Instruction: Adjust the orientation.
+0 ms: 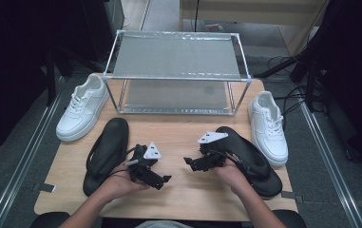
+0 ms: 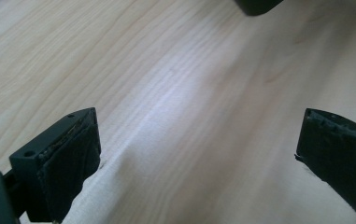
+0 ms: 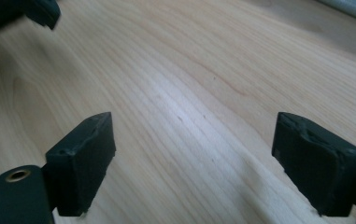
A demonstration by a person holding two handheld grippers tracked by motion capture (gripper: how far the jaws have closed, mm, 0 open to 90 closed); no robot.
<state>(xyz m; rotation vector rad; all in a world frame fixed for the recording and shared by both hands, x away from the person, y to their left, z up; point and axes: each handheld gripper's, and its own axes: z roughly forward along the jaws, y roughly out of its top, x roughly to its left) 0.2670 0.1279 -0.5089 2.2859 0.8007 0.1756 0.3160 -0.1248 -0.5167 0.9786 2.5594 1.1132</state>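
Observation:
Both grippers rest low over the bare wooden table (image 1: 178, 137), pointing toward each other near the front middle. My left gripper (image 1: 163, 178) is open, its black jaws far apart with only wood between them (image 2: 199, 135). My right gripper (image 1: 189, 162) is open too, with nothing between its jaws (image 3: 194, 140). A black flip-flop (image 1: 106, 152) lies just left of the left hand. A second black flip-flop (image 1: 254, 159) lies under and beside the right hand. White sneakers stand at the far left (image 1: 82, 107) and far right (image 1: 267, 126).
A two-tier metal-framed rack (image 1: 176, 54) stands at the back of the table, both shelves bare. The table's front edge runs just behind the hands. Cables and dark stands crowd the floor at right. A dark tip of the other gripper (image 3: 31, 11) shows top left in the right gripper view.

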